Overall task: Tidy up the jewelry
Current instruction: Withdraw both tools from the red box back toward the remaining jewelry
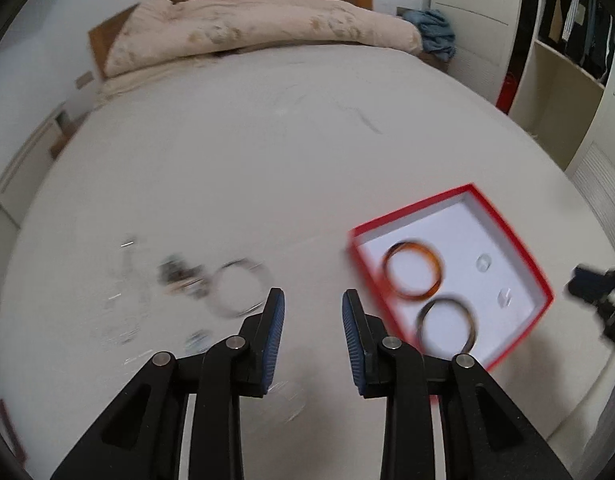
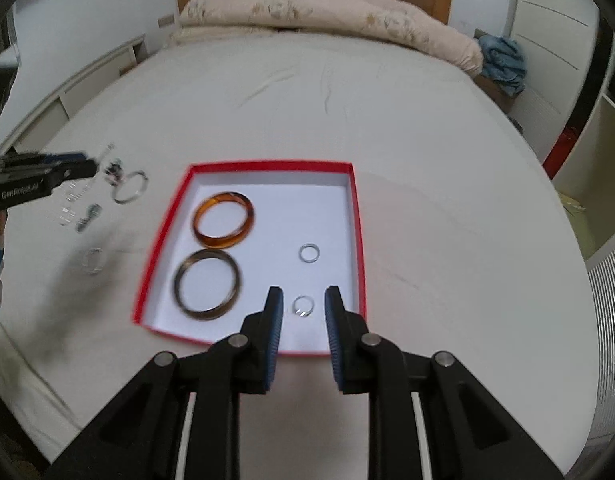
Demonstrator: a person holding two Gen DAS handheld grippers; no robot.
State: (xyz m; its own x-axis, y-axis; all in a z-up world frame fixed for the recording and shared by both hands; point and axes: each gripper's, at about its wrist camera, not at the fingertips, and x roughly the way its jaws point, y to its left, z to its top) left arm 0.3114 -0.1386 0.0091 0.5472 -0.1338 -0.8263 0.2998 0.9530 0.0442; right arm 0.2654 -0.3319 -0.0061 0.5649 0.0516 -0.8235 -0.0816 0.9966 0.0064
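Observation:
A red-rimmed white box (image 2: 357, 216) lies on the bed, also in the left wrist view (image 1: 411, 210). It holds an amber bangle (image 2: 223, 220), a dark bangle (image 2: 207, 284) and two small silver rings (image 2: 309, 253) (image 2: 303, 306). My right gripper (image 2: 304, 300) is open above the near ring, empty. My left gripper (image 1: 313, 304) is open and empty over bare sheet, between the box and the loose jewelry. That jewelry is a silver bangle (image 1: 239, 288), a dark beaded piece (image 1: 177, 274) and small blurred items, also in the right wrist view (image 2: 129, 188).
The white mattress (image 2: 427, 140) fills both views. A beige duvet (image 2: 327, 12) lies at the headboard. A blue cloth (image 2: 501, 60) sits at the far right corner. Wardrobe shelves (image 1: 559, 80) stand to the right. A small ring (image 2: 93, 260) lies left of the box.

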